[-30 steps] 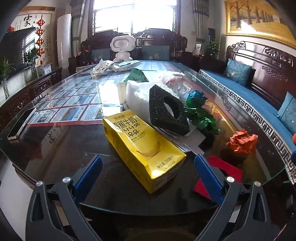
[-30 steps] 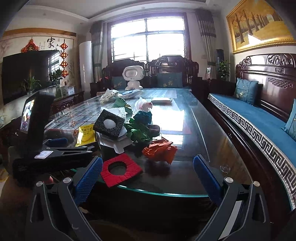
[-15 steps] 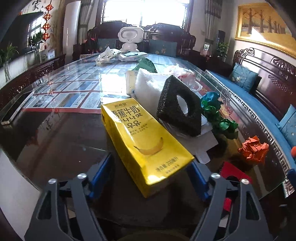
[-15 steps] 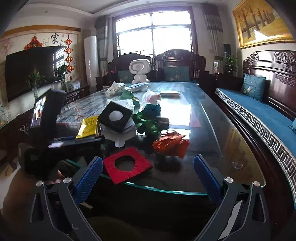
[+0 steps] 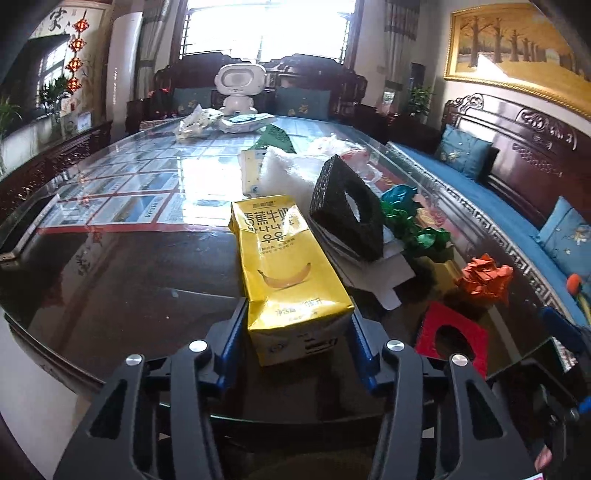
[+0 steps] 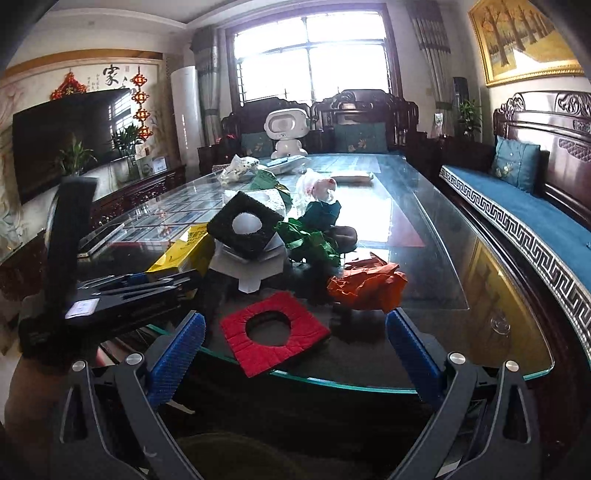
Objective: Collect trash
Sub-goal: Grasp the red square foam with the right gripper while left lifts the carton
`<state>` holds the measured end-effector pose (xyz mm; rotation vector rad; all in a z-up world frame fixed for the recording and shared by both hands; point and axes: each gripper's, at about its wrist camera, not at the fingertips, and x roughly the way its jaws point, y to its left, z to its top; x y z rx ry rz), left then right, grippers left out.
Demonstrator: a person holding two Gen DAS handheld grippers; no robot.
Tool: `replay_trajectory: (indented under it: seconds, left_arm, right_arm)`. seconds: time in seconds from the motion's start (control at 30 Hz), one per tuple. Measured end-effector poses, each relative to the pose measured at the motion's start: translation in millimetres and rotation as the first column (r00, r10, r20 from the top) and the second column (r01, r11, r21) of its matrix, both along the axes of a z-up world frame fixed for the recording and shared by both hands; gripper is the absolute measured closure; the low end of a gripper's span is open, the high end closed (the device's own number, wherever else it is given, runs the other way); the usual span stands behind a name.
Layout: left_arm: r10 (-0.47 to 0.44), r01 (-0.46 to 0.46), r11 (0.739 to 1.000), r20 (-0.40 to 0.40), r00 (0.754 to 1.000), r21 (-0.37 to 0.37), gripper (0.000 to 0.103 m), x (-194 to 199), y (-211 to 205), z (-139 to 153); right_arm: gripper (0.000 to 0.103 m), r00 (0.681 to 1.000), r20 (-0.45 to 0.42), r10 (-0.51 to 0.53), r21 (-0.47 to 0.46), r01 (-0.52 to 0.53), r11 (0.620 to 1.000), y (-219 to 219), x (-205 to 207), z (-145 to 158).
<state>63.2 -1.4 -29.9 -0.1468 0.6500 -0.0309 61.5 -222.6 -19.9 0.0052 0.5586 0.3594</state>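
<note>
Black arms, ribbed blue fingers [image 6: 176,357], silver screws

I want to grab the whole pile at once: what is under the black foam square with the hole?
The black foam square lies tilted on white folded cardboard, something white showing through its hole. Whatever lies deeper is covered.

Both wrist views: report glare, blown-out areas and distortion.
Left wrist view: window blown out white, glare streak on the glass table, milk carton sharp. Right wrist view: window bright but panes readable, table reflection washes out, fisheye bends the room edges.
</note>
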Motion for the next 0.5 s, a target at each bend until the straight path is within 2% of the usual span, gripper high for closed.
replay_trajectory:
  seconds: [0.17, 0.3, 0.5]
  left_arm:
    - [-0.043, 0.042, 0.997, -0.003, 0.999, -0.061, 0.054, -9, 11, 2]
    - [-0.091, 0.090, 0.992, -0.009, 0.996, -0.083, 0.054, -21, 16, 2]
    - [-0.204, 0.200, 0.974, -0.036, 0.978, -0.106, 0.054, -40, 27, 6]
  right_arm:
    - [0.021, 1.000, -0.031, 0.003, -0.012, -0.003, 1.000, 4, 6, -6]
    - [0.021, 0.999, -0.047, 0.001, -0.010, -0.002, 1.000, 3, 9, -9]
    - [0.023, 0.996, -0.085, 0.037, -0.006, -0.038, 0.999, 2, 18, -8]
